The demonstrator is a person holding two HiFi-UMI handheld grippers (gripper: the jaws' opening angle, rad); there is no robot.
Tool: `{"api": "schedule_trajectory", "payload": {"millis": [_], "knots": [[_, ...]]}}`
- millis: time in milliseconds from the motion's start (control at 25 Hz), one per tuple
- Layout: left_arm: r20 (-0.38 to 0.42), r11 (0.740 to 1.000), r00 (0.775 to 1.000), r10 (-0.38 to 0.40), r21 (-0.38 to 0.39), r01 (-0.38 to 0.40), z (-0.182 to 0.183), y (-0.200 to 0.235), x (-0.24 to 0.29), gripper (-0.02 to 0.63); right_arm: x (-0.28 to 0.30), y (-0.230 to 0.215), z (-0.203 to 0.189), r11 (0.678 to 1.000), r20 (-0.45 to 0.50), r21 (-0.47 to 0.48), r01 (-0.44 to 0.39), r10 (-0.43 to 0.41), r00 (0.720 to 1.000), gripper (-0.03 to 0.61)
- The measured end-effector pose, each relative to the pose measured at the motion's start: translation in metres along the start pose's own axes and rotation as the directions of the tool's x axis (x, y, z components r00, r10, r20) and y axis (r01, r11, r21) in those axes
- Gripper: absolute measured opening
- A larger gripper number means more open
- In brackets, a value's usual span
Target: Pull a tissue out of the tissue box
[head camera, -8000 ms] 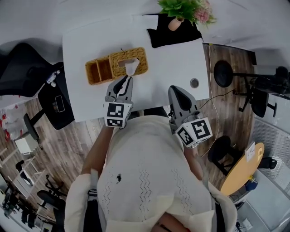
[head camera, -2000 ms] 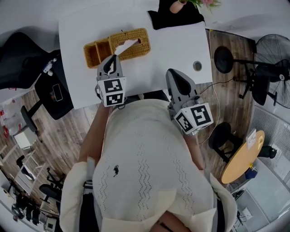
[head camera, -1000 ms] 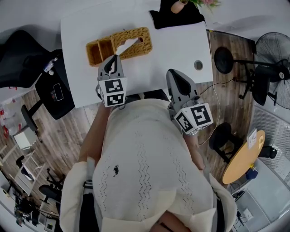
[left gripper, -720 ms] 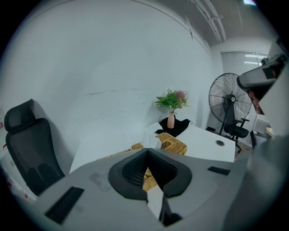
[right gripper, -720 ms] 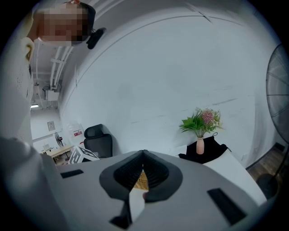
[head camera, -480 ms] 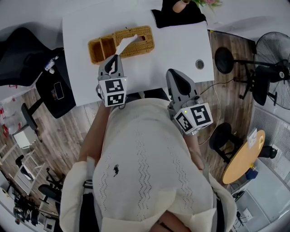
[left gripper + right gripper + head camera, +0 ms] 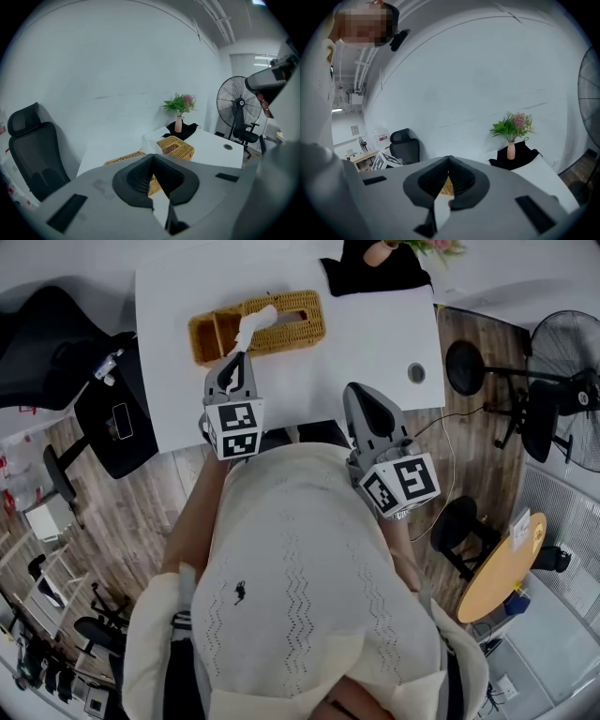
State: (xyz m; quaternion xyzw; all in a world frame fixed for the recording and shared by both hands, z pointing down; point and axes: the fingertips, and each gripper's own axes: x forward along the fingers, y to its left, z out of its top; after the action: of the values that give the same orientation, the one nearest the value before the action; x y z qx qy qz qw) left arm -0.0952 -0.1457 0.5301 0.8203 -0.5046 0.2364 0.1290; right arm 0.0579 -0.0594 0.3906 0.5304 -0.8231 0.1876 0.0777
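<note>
A woven wicker tissue box (image 7: 283,319) with a side compartment (image 7: 210,335) lies on the white table (image 7: 366,343). A white tissue (image 7: 251,326) rises from its slot in a stretched strip that runs down to my left gripper (image 7: 236,359), which is shut on its end, nearer the person than the box. In the left gripper view the jaws meet, with the tissue (image 7: 151,139) and the box (image 7: 176,146) just beyond them. My right gripper (image 7: 360,396) hovers shut and empty over the table's near edge, right of the box; its own view shows the right gripper (image 7: 449,160) with jaws together.
A black cloth with a vase of flowers (image 7: 375,263) lies at the table's far edge. A round cable hole (image 7: 416,372) is at the right. A black office chair (image 7: 42,343) stands left of the table, a floor fan (image 7: 567,343) to the right.
Eight seconds ago my left gripper was at the box slot. It has since drawn back toward the person, and the tissue now stretches longer out of the box. The right gripper stayed put.
</note>
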Motion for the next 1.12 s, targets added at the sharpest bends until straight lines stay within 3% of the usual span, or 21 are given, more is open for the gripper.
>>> {"api": "schedule_trajectory", "payload": {"millis": [1120], "knots": [[0.048, 0.998, 0.997, 0.068, -0.009, -0.068, -0.002, 0.001, -0.054, 0.014, -0.014, 0.029, -0.01, 0.995, -0.001, -0.027, -0.097, 0.097, 0.995, 0.002]]}}
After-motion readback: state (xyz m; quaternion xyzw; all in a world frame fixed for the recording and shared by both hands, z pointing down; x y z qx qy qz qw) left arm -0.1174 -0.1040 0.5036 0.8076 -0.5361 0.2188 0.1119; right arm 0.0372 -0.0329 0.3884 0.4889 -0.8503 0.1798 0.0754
